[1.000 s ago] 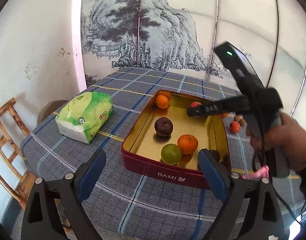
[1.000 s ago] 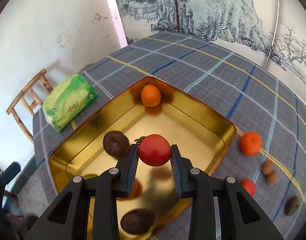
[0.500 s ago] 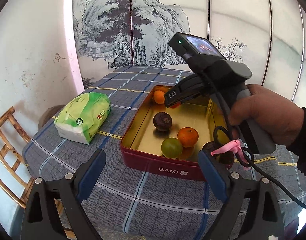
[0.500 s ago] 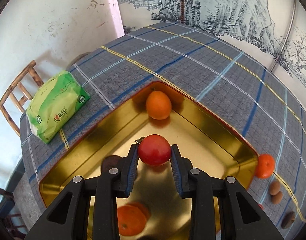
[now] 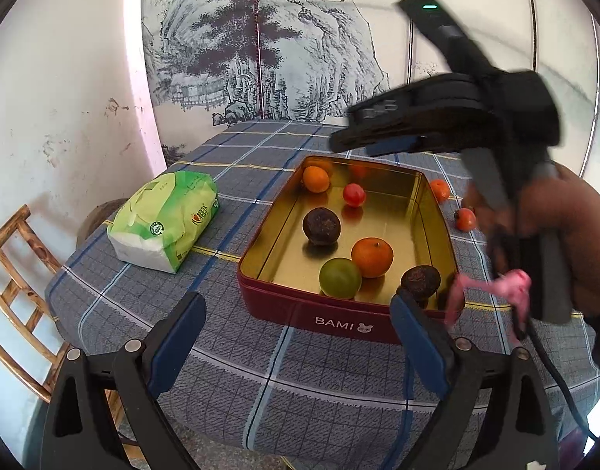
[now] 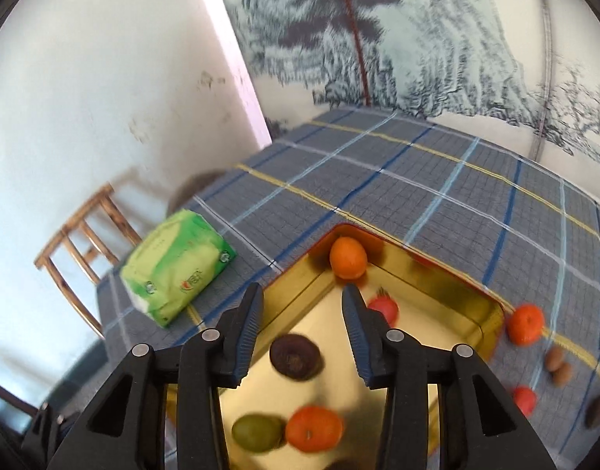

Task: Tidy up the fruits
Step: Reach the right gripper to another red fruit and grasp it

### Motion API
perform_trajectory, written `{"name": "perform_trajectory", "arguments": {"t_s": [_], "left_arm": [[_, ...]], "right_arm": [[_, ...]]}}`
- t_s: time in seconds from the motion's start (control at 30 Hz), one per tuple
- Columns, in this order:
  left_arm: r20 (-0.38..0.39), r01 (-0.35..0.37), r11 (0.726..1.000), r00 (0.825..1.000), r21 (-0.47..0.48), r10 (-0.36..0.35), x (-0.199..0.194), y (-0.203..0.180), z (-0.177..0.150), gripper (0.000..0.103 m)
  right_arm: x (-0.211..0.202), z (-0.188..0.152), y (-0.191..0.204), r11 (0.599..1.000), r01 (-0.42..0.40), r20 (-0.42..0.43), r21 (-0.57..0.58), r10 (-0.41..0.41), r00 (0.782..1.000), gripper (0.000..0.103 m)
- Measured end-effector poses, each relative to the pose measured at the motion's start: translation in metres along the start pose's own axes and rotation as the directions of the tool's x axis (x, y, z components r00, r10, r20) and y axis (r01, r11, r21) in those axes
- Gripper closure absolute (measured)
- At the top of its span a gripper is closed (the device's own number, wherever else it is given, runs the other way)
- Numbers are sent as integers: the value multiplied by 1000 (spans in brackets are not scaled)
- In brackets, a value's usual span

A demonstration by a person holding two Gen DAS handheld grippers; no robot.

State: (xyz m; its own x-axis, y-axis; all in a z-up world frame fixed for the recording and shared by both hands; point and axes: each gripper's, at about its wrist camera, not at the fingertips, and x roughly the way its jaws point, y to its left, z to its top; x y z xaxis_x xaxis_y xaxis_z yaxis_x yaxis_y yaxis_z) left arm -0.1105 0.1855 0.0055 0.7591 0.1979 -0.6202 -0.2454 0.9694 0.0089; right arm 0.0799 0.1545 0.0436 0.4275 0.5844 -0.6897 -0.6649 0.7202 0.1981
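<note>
A red tin with a gold inside (image 5: pixel 339 323) stands on the checked cloth. In it lie a red fruit (image 5: pixel 354 194), two oranges (image 5: pixel 315 179), two dark fruits (image 5: pixel 321 226) and a green one (image 5: pixel 340 277). My right gripper (image 6: pixel 302 291) hovers over the tin's far end. Its jaws are opening with nothing between them, and the red fruit (image 6: pixel 384 309) lies on the tin floor just past the right finger. My left gripper (image 5: pixel 296 305) stands open and empty in front of the tin's near wall.
Loose on the cloth right of the tin are an orange (image 6: pixel 526 324), a small red fruit (image 6: pixel 523 399), two brown nuts (image 6: pixel 557 366) and a dark fruit (image 6: pixel 597 411). A green tissue pack (image 5: pixel 165 219) lies left of the tin. A wooden chair (image 5: pixel 14 274) stands beyond the table's left edge.
My right gripper carried the red fruit to the tin's far end, let it go there and lifted away with its jaws apart. The left gripper has stayed put.
</note>
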Motion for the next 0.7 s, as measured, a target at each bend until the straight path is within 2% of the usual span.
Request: {"name": "perform_trajectory", "arguments": {"t_s": [0.1, 0.2, 0.23, 0.33, 0.4, 0.53, 0.7], "left_arm": [[-3, 6, 1000, 1000, 4, -6, -2, -1, -1, 10], [6, 15, 1000, 1000, 12, -15, -5, -3, -1, 10], [13, 22, 1000, 1000, 15, -22, -6, -5, -1, 10], [21, 50, 998, 998, 23, -51, -8, -13, 1, 10], [14, 79, 996, 997, 31, -79, -9, -20, 1, 10], [5, 98, 992, 995, 82, -99, -11, -37, 0, 10], [14, 96, 987, 995, 132, -98, -14, -48, 1, 10]], "right_arm": [[-30, -27, -18, 1000, 16, 53, 27, -17, 998, 58], [-59, -66, -49, 994, 98, 80, 52, -102, 992, 53], [-63, -74, -58, 992, 117, 77, 56, -121, 990, 52], [-76, -109, -100, 968, 239, 23, 81, -242, 970, 52], [-80, -121, -121, 958, 266, -10, 106, -267, 964, 52], [-82, -127, -137, 955, 271, -3, 121, -272, 962, 52], [-65, -112, -138, 967, 234, 14, 101, -237, 972, 52]]}}
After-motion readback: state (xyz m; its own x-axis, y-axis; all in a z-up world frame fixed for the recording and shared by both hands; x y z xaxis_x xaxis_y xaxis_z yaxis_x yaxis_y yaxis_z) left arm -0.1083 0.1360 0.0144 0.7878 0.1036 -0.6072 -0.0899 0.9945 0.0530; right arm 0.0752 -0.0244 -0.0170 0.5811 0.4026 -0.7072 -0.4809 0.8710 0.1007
